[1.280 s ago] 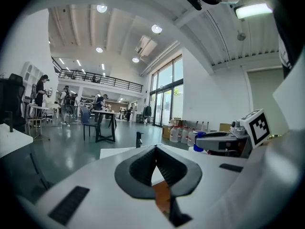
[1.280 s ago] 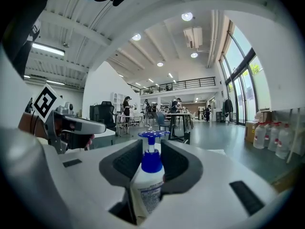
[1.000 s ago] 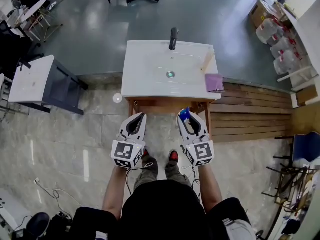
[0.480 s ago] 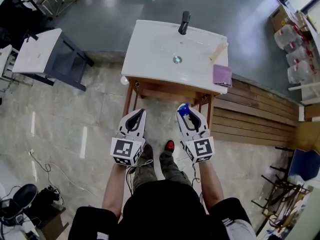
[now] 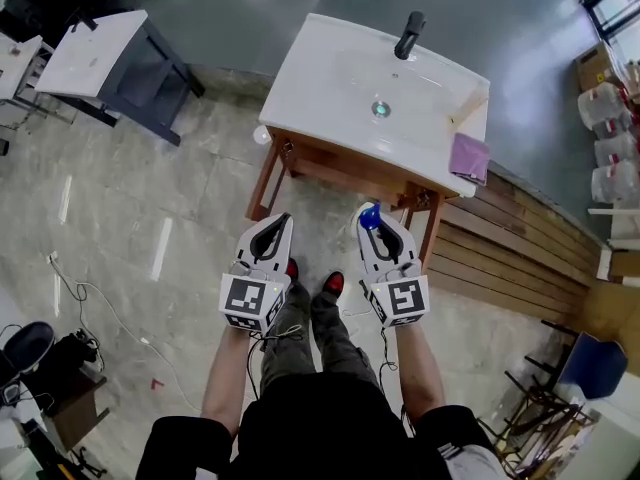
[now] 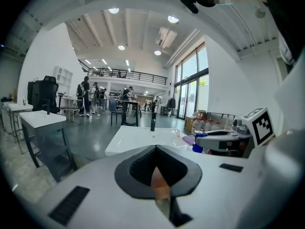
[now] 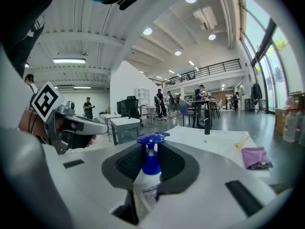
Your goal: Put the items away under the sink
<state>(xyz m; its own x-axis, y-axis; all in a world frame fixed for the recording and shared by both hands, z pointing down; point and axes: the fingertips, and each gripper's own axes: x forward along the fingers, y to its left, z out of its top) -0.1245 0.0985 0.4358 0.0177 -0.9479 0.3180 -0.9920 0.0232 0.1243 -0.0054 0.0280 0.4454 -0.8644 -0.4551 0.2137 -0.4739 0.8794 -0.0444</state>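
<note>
Storage below the basin looks to be the step in hand, and both grippers hang low above the person's shoes (image 5: 333, 286), short of the near edge of the counter (image 5: 310, 83). The right gripper (image 5: 372, 226) is clamped on a spray bottle (image 7: 150, 163) whose blue nozzle stands up between the pads. Its jaws have just been closing, so the hold should be sure before it goes lower. The left gripper (image 5: 278, 224) has its jaws together. An orange-brown sliver shows in the gap behind the tips, and I cannot tell what it is. To do this well, I would crouch and bring the bottle in upright between the front legs of the wooden frame (image 5: 330, 163). It should stay clear of the front rail and be released only once its base rests on something. What lies under there is hidden from here. On the white counter a purple cloth (image 5: 469, 156) lies at the right edge, a pale wooden stick (image 5: 468, 110) sits beyond it, and a black tap (image 5: 409, 35) stands at the far edge. Around are a polished stone floor (image 5: 150, 228), wooden slats (image 5: 500, 248) to the right, a grey table (image 5: 100, 53) to the left and water jugs (image 5: 608, 103) far right.
</note>
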